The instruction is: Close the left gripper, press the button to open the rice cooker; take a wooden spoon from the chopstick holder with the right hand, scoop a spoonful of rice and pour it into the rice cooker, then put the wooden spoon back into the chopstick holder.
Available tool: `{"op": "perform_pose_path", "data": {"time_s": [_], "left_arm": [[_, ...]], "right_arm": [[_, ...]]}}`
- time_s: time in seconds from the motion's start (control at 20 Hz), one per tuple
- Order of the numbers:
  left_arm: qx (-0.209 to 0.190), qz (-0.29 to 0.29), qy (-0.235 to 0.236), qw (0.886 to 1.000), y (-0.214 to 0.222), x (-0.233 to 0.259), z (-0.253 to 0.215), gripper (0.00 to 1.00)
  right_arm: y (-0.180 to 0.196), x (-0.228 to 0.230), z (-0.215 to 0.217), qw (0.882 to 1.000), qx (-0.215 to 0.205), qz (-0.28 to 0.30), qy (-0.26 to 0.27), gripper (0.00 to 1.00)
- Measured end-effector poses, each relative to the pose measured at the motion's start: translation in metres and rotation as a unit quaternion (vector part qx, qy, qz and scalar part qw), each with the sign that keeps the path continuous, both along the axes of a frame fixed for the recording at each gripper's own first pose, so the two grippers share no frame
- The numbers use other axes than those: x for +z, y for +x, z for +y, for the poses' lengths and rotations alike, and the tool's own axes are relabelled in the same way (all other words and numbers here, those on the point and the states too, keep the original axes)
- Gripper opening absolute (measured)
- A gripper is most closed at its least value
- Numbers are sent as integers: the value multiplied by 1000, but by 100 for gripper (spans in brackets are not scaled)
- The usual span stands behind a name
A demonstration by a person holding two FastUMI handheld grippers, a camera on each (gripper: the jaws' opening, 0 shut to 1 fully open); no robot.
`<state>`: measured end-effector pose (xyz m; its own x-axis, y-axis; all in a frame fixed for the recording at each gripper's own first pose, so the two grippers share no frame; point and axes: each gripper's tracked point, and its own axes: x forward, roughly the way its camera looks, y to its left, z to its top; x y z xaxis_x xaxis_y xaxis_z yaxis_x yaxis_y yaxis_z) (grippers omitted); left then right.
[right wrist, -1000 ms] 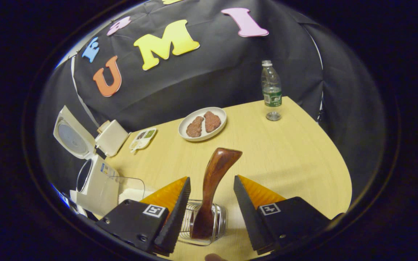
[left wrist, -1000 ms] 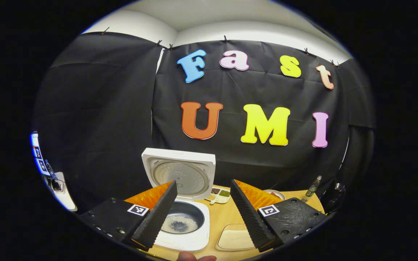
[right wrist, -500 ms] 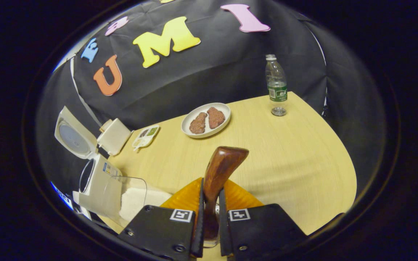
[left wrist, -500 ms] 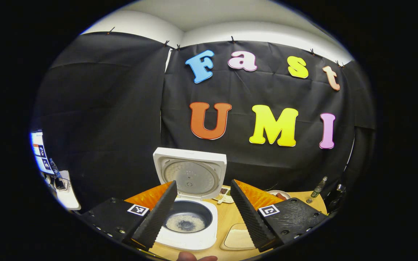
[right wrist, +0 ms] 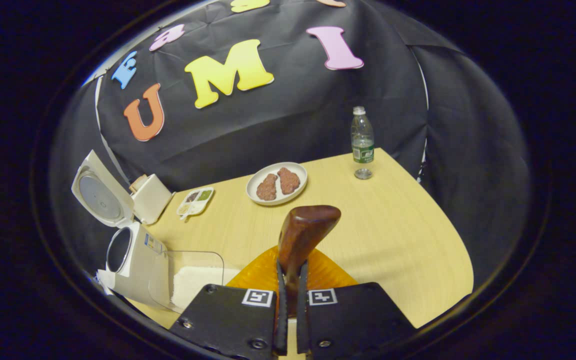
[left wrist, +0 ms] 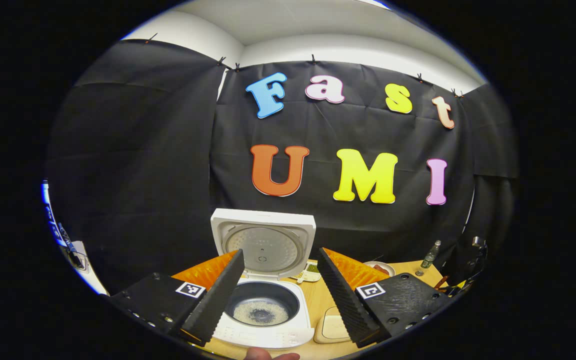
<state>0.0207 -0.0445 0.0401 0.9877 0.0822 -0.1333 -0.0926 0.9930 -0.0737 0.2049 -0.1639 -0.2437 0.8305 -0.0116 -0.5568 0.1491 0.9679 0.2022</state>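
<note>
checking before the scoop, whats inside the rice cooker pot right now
The rice cooker stands open, lid up. A thin layer of rice grains lies on the dark pot's bottom. The left claw's finger covers the pot's left edge, so that part cannot be seen.

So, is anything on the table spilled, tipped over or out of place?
Nothing stands out. The rice cooker stands open, the water bottle is upright, the plate lies flat, and no rice is spilled on the table.

plate of meat [right wrist: 276,182], water bottle [right wrist: 362,142], sectioned tray [right wrist: 195,201]
</note>
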Motion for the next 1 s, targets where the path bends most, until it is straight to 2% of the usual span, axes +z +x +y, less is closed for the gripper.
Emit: {"op": "perform_pose_path", "data": {"time_s": [0.2,0.45,0.7,1.0], "left_arm": [[-31,-5,-6,999,1,-7,18,94],[-46,-12,-11,999,-2,-9,48,94],[-41,-2,-8,999,-13,-17,83,94],[-22,18,2,1000,-29,-29,119,94]], "right_arm": [[-6,53,30,998,-5,-41,-39,12],[-3,87,108,993,38,-81,-74,12],[-5,48,172,988,78,-67,-119,12],[-3,-7,194,972,93,-50,-209,12]]}}
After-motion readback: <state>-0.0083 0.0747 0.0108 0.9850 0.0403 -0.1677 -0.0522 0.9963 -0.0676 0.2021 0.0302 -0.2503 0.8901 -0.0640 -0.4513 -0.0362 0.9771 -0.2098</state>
